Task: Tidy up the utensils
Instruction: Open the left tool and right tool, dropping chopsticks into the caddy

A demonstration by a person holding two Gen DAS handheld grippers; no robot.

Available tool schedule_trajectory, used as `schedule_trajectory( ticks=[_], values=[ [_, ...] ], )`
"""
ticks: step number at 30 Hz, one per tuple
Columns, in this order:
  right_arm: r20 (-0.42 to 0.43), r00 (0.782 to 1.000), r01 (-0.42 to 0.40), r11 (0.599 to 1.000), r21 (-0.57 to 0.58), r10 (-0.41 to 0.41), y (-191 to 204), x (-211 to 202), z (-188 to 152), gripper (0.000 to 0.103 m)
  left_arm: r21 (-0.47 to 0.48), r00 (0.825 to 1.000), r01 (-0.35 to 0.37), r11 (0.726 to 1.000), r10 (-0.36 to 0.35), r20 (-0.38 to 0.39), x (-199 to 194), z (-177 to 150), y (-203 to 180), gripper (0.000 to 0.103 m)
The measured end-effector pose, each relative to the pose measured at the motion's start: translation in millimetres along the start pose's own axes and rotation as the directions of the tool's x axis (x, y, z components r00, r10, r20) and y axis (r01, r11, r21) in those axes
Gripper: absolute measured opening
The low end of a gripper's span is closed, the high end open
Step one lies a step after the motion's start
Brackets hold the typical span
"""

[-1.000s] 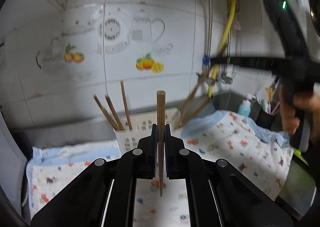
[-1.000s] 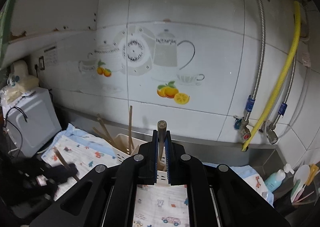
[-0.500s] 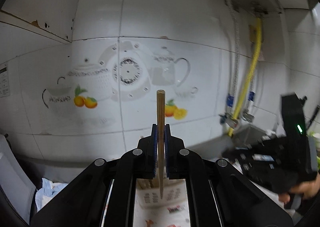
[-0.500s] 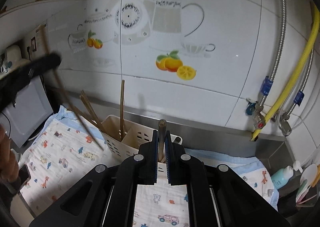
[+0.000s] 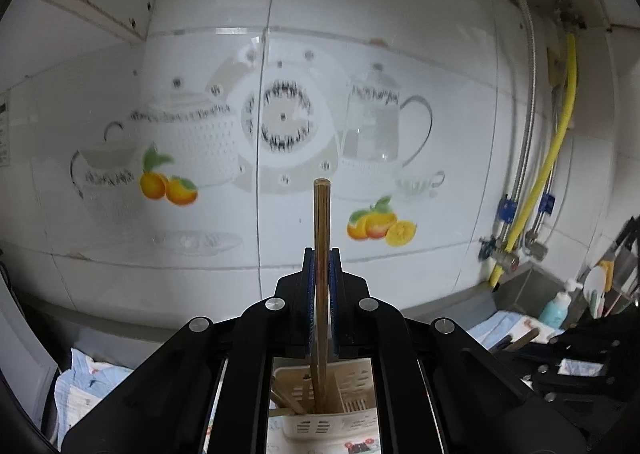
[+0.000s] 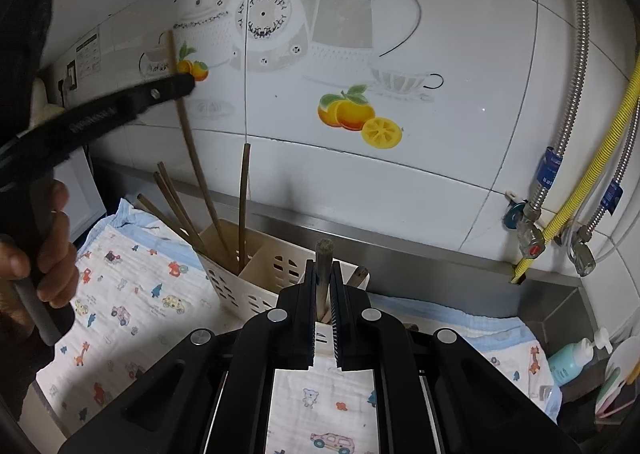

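The left compartment of the basket (image 6: 256,286) is crowded by upright chopsticks (image 6: 242,206), while the middle compartment is left open. Passage on the left is blocked by the left tongs (image 6: 176,84); the cloth (image 6: 132,306) beside the basket lies bare.

A cream plastic holder (image 6: 256,286) with slotted sides stood on a printed cloth by the tiled wall, brown chopsticks (image 6: 242,206) leaning in its left compartment. One light wooden chopstick (image 5: 322,254) stood upright above it; a darker chopstick (image 6: 323,270) stood over its right side
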State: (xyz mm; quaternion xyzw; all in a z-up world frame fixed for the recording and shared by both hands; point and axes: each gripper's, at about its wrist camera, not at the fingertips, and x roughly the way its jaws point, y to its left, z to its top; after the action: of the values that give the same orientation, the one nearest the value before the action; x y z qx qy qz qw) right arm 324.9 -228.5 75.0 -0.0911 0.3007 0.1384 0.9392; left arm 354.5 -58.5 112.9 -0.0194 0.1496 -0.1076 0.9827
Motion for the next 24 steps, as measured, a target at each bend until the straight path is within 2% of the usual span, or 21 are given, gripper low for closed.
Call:
schedule_trajectory(
  ticks=[7,17,20,22,24],
  values=[
    [0.001,1.0,-0.006,1.0,0.02,0.006,-3,4,-1,0.007,0.03,0.998,-0.001,1.0,0.003,-0.07,18,-19,-3,0.005],
    [0.028,1.0,0.003,1.0,0.015,-0.003,1,-3,1,0.008,0.018,0.994,0.014,1.0,-0.012,-0.107,22,-27,1,0.005],
    [0.042,0.999,0.005,1.0,0.024,-0.006,0,-10,1,0.013,0.016,0.995,0.015,1.0,-0.013,-0.101,15,-24,1,0.008],
    [0.051,0.999,0.013,1.0,0.028,-0.014,0,-15,0,0.02,0.019,0.995,0.02,1.0,-0.018,-0.098,8,-24,0,0.008],
    [0.056,0.998,0.011,0.999,0.033,-0.013,2,-20,-2,0.021,0.027,0.996,0.021,0.999,-0.018,-0.093,1,-23,-2,0.008]
  ],
)
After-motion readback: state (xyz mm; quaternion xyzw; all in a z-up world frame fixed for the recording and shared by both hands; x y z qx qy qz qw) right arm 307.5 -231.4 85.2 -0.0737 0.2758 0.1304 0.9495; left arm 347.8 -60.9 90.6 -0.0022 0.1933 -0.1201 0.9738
